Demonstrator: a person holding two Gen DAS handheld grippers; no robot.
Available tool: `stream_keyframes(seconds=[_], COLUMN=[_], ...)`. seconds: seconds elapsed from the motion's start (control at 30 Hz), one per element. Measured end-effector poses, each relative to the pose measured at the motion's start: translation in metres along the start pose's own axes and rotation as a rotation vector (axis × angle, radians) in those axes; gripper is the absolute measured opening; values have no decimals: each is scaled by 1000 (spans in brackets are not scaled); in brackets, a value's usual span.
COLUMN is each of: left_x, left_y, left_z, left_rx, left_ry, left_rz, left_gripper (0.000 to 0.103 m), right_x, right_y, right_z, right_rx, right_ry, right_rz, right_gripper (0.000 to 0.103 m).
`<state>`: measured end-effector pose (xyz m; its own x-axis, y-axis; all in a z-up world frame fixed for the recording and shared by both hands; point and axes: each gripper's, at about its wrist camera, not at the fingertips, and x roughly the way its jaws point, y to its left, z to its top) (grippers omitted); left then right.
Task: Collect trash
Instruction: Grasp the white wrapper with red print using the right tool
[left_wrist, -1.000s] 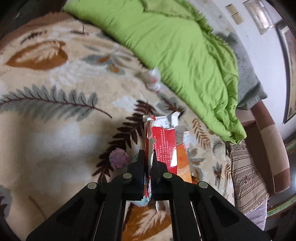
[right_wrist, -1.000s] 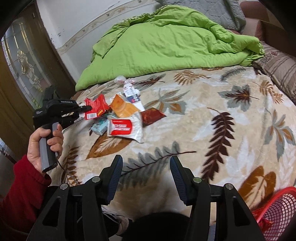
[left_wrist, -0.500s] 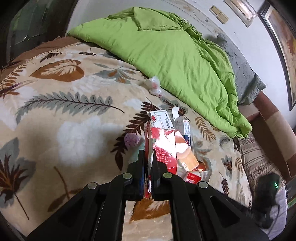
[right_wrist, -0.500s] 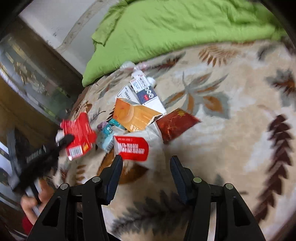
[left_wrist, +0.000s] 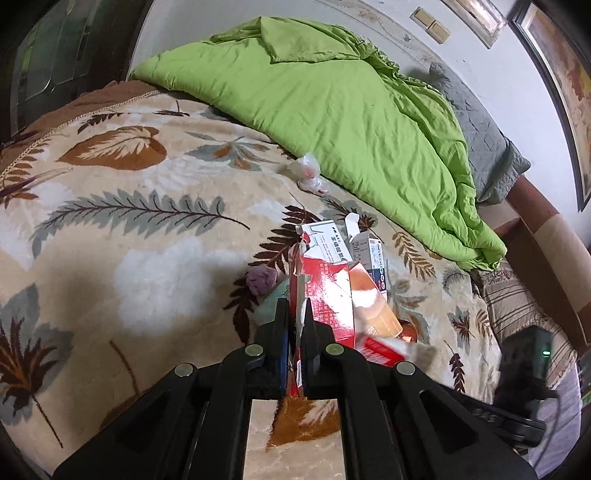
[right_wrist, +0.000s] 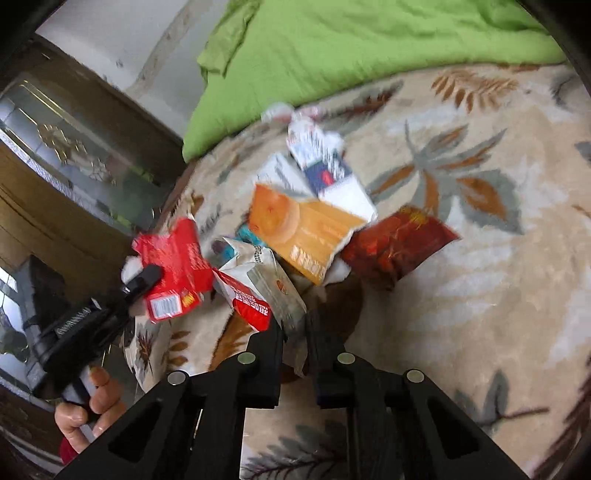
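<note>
The left gripper (left_wrist: 294, 314) has its jaws clamped on a torn red carton (left_wrist: 325, 295); the right gripper (right_wrist: 295, 328) has just closed its jaws on a white-and-red packet (right_wrist: 258, 291) on the bed (right_wrist: 480, 295).

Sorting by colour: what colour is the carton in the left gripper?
Red carton, white inside; clearest in the left wrist view.

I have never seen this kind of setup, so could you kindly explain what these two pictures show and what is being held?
A person holds a two-finger gripper in each hand; each carries a camera looking along its fingers. The left gripper is shut on a torn red carton. The right gripper has just been closing, and now pinches a white-and-red wrapper. More trash lies on the leaf-patterned blanket: an orange packet, a dark red packet, a white-and-blue box. Behind it lies a green duvet.
</note>
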<state>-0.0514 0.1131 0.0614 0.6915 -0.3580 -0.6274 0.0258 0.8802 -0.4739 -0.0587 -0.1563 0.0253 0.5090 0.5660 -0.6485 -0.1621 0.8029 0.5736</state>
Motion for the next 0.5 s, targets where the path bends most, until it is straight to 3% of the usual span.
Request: stream_keyframes(seconds=[0.33,0.5], left_x=[-23,-41], left_y=[-33,-56], left_z=[-31,-59], left_rx=[124,236], left_ry=[-8,-39], left_rz=[-26,15], left_gripper=[4,4], right_x=[-82,-113], right_y=[11,9], right_z=[-41,-64], right_rx=[-44,-40], right_ry=[-222,-321], right_rz=[-139,-181], right_gripper=[13,13])
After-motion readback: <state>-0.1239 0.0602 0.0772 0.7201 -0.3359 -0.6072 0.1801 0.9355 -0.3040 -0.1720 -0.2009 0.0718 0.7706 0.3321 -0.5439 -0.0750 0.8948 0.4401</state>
